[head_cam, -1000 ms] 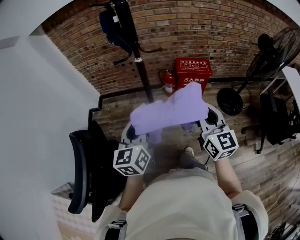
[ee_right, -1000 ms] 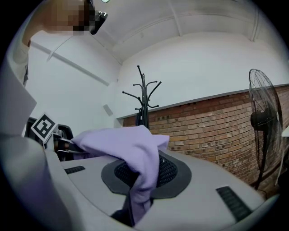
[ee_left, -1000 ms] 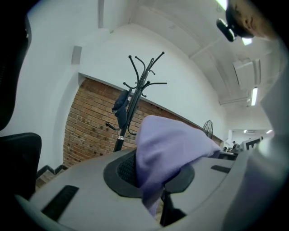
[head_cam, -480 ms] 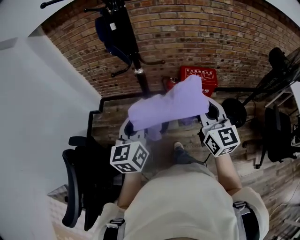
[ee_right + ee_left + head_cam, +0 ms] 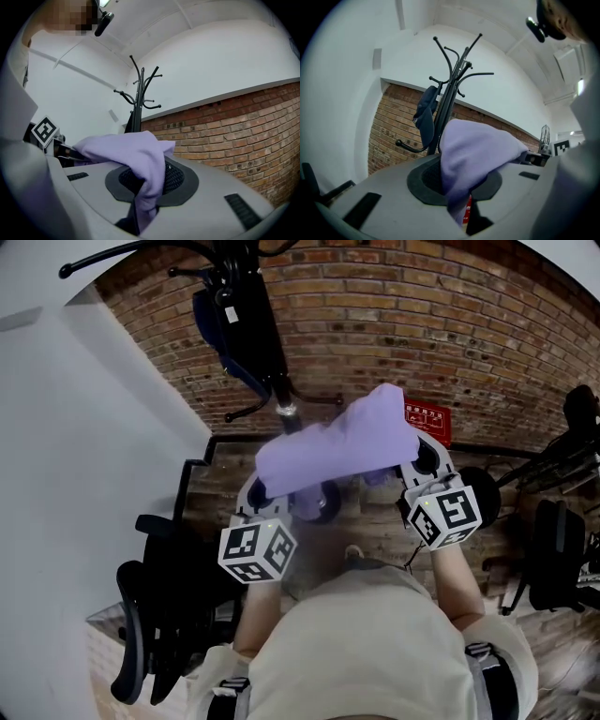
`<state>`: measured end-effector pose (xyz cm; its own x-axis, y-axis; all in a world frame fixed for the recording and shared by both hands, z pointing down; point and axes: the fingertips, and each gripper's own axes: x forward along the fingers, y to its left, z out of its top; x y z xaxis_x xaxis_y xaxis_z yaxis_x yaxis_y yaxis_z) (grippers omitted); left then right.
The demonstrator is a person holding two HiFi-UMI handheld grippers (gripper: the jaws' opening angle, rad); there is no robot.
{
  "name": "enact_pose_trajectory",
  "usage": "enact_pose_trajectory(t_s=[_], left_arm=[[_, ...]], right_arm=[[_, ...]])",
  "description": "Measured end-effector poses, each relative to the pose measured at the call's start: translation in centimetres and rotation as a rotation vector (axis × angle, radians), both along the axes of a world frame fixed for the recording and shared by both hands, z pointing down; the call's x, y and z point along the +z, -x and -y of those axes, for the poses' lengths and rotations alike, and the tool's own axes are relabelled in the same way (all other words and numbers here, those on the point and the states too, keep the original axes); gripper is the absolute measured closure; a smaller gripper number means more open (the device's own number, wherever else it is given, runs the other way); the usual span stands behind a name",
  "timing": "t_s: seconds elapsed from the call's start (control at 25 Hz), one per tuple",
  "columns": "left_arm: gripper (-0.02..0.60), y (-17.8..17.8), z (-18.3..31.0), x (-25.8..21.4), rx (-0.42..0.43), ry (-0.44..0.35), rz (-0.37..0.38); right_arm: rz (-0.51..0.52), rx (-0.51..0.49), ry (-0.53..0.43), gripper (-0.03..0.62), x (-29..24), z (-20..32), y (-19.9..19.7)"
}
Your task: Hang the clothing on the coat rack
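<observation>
A lilac garment [image 5: 336, 451] stretches between both grippers, held up in front of the person. My left gripper [image 5: 281, 498] is shut on its left end [image 5: 468, 164], and my right gripper [image 5: 398, 474] is shut on its right end [image 5: 143, 176]. The black coat rack [image 5: 258, 329] stands just beyond, left of centre, with curved hooks at its top [image 5: 457, 56] [image 5: 140, 86]. A dark blue cap [image 5: 425, 112] hangs on one of its lower hooks [image 5: 217, 320]. The cloth hides the jaw tips in both gripper views.
A red brick wall [image 5: 450, 343] rises behind the rack, with a white wall [image 5: 84, 446] to the left. A black office chair [image 5: 164, 615] stands at the lower left. A red fire box [image 5: 427, 418] sits by the wall and dark fan stands [image 5: 562, 521] crowd the right.
The person has moved closer to the rack and raised the garment. The rack and the brick wall now sit lower and nearer in the head view; the red box is partly hidden behind the cloth.
</observation>
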<state>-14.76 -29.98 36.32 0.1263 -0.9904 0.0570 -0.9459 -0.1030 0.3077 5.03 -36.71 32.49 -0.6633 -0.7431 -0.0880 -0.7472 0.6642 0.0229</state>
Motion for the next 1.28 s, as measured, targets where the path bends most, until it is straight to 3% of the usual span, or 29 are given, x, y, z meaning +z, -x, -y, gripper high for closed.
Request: enact_pose_trajectory(t_s=[0.6,1.28], left_arm=[[0.522,2.4,7.5,0.8,-0.16,0.041,0.018],[0.522,4.7,11.1,3.5,-0.282,0.1,0.006]], right_arm=[[-0.009,-0.158,0.002,0.548,0.0,11.3,4.3],[-0.026,-0.281,0.047,0.548,2.6,18.0,8.9]])
